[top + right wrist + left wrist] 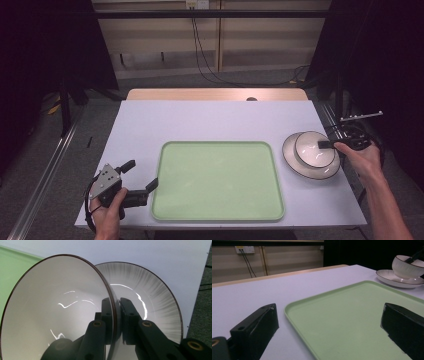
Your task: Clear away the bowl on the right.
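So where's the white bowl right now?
In the high view the bowl sits on the plate at the table's right side, just right of the green tray; the right gripper is clamped on its rim.

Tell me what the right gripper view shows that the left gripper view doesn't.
Right gripper view alone: the right gripper shut on the bowl's rim, one jaw inside, one outside. Left gripper view alone: the left gripper open, its jaws straddling the near corner of the green tray, plus the wall sockets. Both: the bowl, the plate under it, tray and table.

White bowl (314, 148) (dark rim), pale green tray (218, 181)
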The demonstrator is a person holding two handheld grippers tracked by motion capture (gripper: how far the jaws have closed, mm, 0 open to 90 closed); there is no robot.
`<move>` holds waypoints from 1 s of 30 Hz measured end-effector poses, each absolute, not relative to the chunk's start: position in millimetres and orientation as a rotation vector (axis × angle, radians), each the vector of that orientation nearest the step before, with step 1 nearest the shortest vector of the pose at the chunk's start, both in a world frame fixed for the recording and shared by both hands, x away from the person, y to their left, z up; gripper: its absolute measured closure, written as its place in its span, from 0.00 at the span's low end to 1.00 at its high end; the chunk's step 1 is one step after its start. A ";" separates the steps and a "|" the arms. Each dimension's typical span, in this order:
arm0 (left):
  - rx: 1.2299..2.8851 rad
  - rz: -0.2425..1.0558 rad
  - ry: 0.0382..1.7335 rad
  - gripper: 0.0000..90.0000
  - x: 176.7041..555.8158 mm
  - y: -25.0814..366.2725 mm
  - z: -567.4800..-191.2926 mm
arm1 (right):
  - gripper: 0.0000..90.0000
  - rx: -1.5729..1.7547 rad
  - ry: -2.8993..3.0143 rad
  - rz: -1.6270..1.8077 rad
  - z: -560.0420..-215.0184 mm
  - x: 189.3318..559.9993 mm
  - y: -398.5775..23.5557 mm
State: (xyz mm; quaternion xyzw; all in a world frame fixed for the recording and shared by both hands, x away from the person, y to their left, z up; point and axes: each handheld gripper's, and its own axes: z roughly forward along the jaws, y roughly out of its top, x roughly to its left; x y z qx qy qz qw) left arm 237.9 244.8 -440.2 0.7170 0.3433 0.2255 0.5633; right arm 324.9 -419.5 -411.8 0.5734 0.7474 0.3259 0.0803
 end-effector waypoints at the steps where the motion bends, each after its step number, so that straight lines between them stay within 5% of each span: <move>1: 1.688 0.531 0.808 0.02 237.9 244.8 -440.2 | 0.92 1.715 2.235 0.974 -411.8 324.9 -419.5; 30: 1.687 0.535 0.813 0.01 240.4 243.8 -441.0 | 0.92 1.467 2.403 1.059 -376.3 321.1 -355.8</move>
